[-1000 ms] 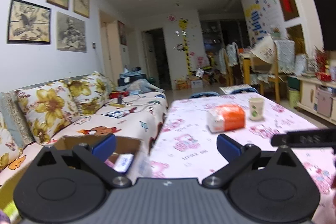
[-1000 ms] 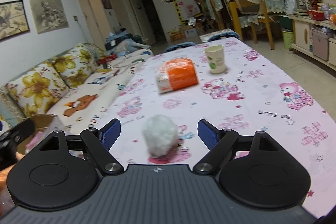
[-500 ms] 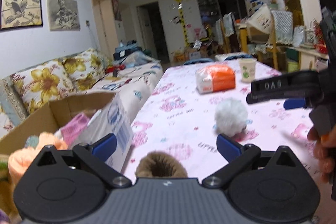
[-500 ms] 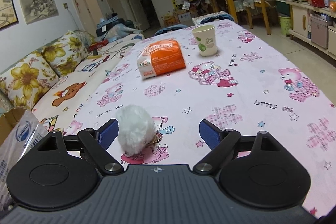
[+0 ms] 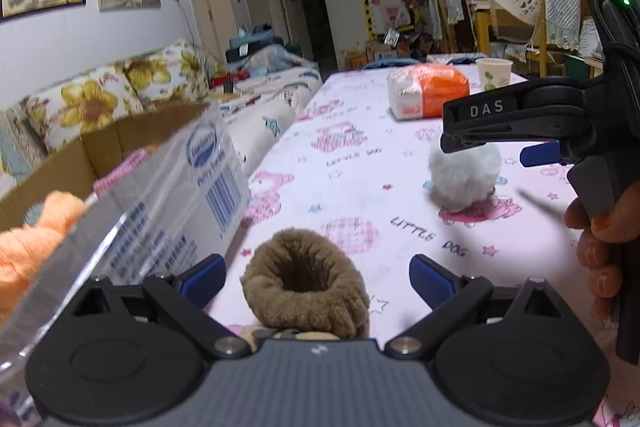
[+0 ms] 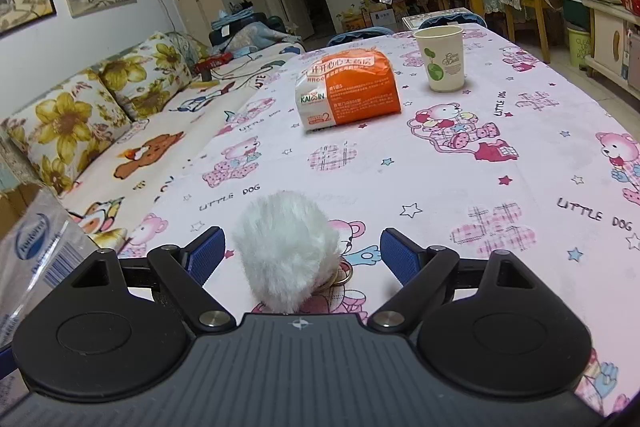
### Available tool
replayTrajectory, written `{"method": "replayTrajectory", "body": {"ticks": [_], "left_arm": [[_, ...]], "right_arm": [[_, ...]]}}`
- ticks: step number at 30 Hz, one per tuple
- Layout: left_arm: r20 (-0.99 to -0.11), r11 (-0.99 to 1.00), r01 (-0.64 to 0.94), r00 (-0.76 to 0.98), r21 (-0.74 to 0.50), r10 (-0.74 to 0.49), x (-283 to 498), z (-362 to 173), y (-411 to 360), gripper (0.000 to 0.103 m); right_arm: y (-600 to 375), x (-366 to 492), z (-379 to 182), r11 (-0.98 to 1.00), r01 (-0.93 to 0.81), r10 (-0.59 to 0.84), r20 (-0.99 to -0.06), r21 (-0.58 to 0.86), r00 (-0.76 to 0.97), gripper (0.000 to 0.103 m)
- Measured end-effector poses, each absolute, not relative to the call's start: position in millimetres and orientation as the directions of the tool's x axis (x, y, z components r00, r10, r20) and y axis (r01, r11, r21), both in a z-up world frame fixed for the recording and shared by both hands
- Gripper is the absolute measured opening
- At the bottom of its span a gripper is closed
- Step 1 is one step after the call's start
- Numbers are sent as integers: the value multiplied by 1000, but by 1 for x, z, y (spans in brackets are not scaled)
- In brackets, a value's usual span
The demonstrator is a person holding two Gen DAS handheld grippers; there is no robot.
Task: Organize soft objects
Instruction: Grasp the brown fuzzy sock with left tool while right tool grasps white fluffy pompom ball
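Pompom (image 6: 286, 251), white and fluffy, sits on the table (image 6: 460, 163) between the spread fingers of the right gripper (image 6: 302, 253); neither blue pad (image 6: 206, 253) touches it as far as the right wrist view shows, and a small metal ring (image 6: 340, 277) pokes out at its right base. From the left wrist view the same pompom (image 5: 464, 179) shows partly behind the right gripper's black finger (image 5: 500, 117), and a hand (image 5: 604, 239) wraps the handle at the right edge.

Left gripper (image 5: 318, 277) is also wide open, with a brown fuzzy toy (image 5: 306, 291) lying on the table between its pads, close to the gripper body; the pads stand apart from it on both sides. The toy has a hollow, ring-like top facing the camera.

Just left of the table edge stands a cardboard box (image 5: 100, 147) with a printed flap (image 5: 180, 195) tilted up toward the camera. Inside it lie an orange plush thing (image 5: 36, 247) and something pink (image 5: 116, 175).

Farther up the table rest an orange-and-white pack (image 6: 348, 91) and, to its right and apart from it, an upright paper cup (image 6: 442, 59). A sofa (image 6: 100, 115) with yellow-flowered cushions runs along the table's left side.
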State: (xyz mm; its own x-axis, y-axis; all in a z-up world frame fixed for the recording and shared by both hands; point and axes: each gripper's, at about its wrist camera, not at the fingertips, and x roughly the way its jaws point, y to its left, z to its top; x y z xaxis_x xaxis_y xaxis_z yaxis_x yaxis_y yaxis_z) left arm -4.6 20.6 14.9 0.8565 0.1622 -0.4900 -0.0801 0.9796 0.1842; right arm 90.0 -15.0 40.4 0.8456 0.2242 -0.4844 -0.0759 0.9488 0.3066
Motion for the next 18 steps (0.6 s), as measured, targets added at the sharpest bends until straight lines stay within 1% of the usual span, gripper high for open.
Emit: {"method": "replayTrajectory", "body": {"ticks": [6, 11, 13, 14, 15, 16, 17, 18], "left_arm": [[-568, 993, -83, 815, 88, 118, 10, 8, 30, 93], [-611, 994, -107, 784, 38, 108, 19, 4, 38, 78], [-624, 993, -115, 775, 16, 100, 22, 3, 41, 75], [-624, 993, -119, 775, 13, 101, 22, 3, 42, 71], [-625, 993, -121, 774, 11, 101, 23, 3, 43, 70], [-627, 992, -122, 773, 7, 100, 23, 4, 44, 66], [-629, 992, -124, 772, 2, 98, 23, 4, 44, 59], [-632, 992, -126, 769, 0, 98, 24, 3, 45, 58]], "right_arm": [[-11, 98, 36, 950, -67, 222, -511, 304, 830, 103], [-13, 98, 33, 953, -52, 210, -523, 300, 826, 103], [-15, 97, 33, 953, -45, 204, -522, 301, 828, 101], [-14, 97, 34, 951, -47, 208, -521, 305, 828, 100], [-15, 96, 34, 950, -50, 212, -521, 308, 827, 98], [-13, 97, 34, 947, -67, 229, -515, 315, 826, 93], [-12, 97, 33, 948, -69, 229, -518, 311, 824, 88], [-11, 97, 34, 950, -71, 227, -520, 303, 823, 84]]}}
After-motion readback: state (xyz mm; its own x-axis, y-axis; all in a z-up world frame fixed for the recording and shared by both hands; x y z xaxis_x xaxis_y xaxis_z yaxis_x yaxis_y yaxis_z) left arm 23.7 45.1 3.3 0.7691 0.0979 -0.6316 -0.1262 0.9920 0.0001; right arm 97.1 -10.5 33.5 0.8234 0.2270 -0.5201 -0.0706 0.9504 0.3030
